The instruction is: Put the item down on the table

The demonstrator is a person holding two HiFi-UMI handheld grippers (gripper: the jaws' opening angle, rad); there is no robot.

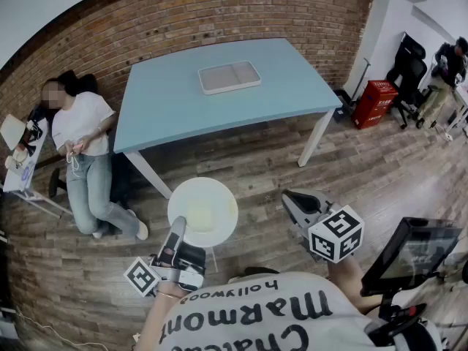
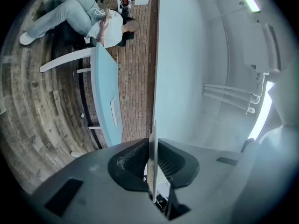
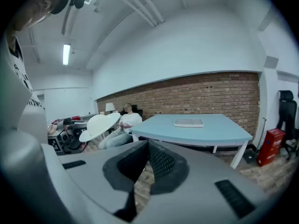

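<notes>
A round white plate [image 1: 203, 212] hangs over the wooden floor, in front of the light blue table [image 1: 168, 101]. My left gripper [image 1: 178, 231] is shut on the plate's near rim. In the left gripper view the plate [image 2: 153, 157] shows edge-on as a thin white line pinched between the jaws of that gripper [image 2: 153, 146]. My right gripper [image 1: 294, 200] is to the plate's right, apart from it, shut with nothing in it. The right gripper view has its closed jaws [image 3: 147, 147] in front, the plate [image 3: 99, 125] at the left and the table [image 3: 210, 130] beyond.
A white tray [image 1: 229, 77] lies on the table's far side. A person [image 1: 82, 141] sits against the brick wall at the left. A red box [image 1: 373, 102] and an office chair [image 1: 406, 68] stand at the right. A dark screen [image 1: 413, 251] is close at my right.
</notes>
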